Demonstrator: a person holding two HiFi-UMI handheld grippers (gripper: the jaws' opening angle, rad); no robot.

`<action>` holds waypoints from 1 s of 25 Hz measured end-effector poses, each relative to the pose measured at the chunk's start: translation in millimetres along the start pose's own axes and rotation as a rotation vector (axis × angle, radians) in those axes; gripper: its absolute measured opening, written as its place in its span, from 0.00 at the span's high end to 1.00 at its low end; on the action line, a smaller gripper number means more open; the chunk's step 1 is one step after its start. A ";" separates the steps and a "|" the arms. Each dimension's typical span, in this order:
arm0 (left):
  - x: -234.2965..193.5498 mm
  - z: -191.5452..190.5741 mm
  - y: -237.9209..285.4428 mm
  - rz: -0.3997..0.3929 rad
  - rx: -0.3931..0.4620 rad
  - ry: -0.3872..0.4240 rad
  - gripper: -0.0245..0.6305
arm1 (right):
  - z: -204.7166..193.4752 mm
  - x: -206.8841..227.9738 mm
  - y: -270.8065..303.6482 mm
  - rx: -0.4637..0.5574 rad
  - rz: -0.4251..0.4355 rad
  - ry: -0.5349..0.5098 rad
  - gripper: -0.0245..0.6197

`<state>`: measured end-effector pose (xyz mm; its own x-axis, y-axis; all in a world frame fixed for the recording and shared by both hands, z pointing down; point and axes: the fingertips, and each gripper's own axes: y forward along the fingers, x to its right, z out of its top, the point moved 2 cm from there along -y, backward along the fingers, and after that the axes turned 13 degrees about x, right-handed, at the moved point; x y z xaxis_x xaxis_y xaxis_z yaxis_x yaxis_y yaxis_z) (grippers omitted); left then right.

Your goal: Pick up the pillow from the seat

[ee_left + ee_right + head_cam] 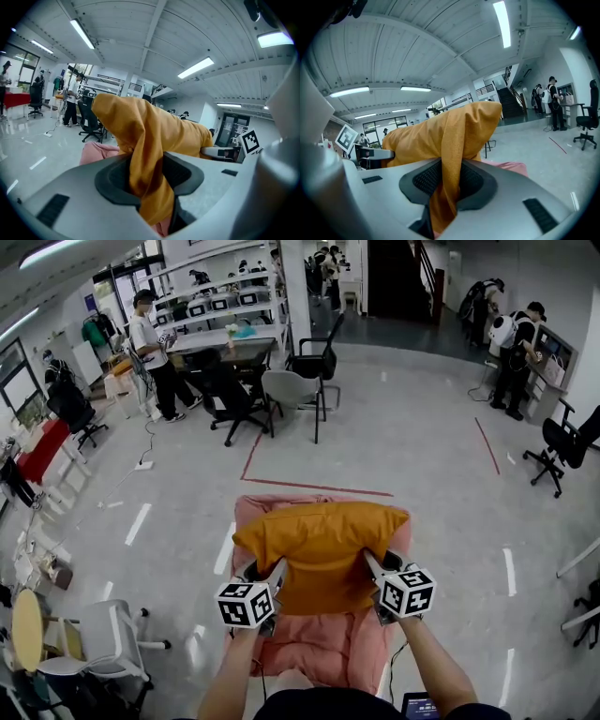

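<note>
We clamp the left tongs [274, 576] and right tongs [373, 568] on the pillow's [321, 540] side edges so it hangs level over the seat [323, 657].

I see open floor [422, 456] beside and beyond the pink seat [319, 652], widest from 12 to 3 o'clock. The pillow [323, 554] blocks straight ahead. A grey chair [292, 390] stands well off at 12 o'clock, a black chair [562, 442] far at 2 o'clock, and a white chair [98, 643] near at 8 o'clock.
</note>
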<state>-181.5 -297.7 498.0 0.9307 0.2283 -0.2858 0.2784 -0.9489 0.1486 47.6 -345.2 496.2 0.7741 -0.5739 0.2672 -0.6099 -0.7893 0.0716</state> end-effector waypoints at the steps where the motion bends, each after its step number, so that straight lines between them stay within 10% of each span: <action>1: 1.5 0.9 -2.8 0.006 0.006 0.001 0.70 | 1.2 -1.2 -1.4 0.002 0.008 -0.003 0.81; 25: 8.7 12.4 -37.9 0.058 0.052 -0.015 0.68 | 16.2 -21.7 -11.1 0.029 0.074 -0.012 0.80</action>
<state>-186.9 -262.5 478.1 0.9411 0.1699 -0.2922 0.2112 -0.9706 0.1159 40.4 -327.5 474.1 0.7289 -0.6336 0.2592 -0.6607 -0.7503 0.0238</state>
